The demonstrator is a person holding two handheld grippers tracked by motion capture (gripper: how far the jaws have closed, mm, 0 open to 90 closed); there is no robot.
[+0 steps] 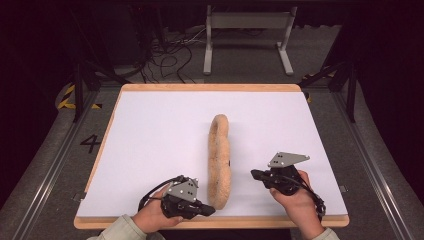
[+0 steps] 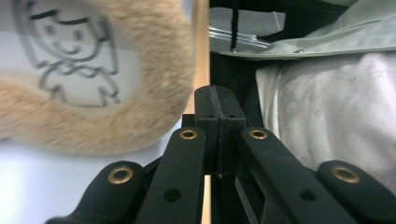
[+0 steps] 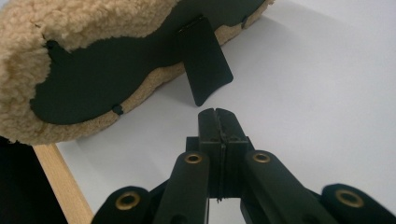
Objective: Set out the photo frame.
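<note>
— Starting from the left: we are holding the left gripper point(image 1: 209, 210) low at the table's near edge, its jaws pressed together on nothing, tip just beside the near end of the fuzzy picture frame point(image 1: 219, 161). Are you reading it the same way?

— Yes. In the left gripper view we are looking at the frame's front point(image 2: 107, 93), with a line drawing of a smiling figure inside the tan plush border. We are angling that hand in from the side, knuckles up, probably to steady or nudge the near end.

— Moving to the middle, the frame is standing on its edge on the white table top point(image 1: 150, 135), running away from us, and we are judging that it stays up on the black stand flap point(image 3: 205, 65) folded out from its dark backing.

— And on the right, we are keeping the right gripper point(image 1: 255, 174) near the frame's back, apart from it, jaws closed and empty too. The right hand point(image 1: 300, 202) is gripping from below, wrist bent inward, pointing the tip toward that flap.

— So we are bracketing the frame from both sides before touching it.
</note>
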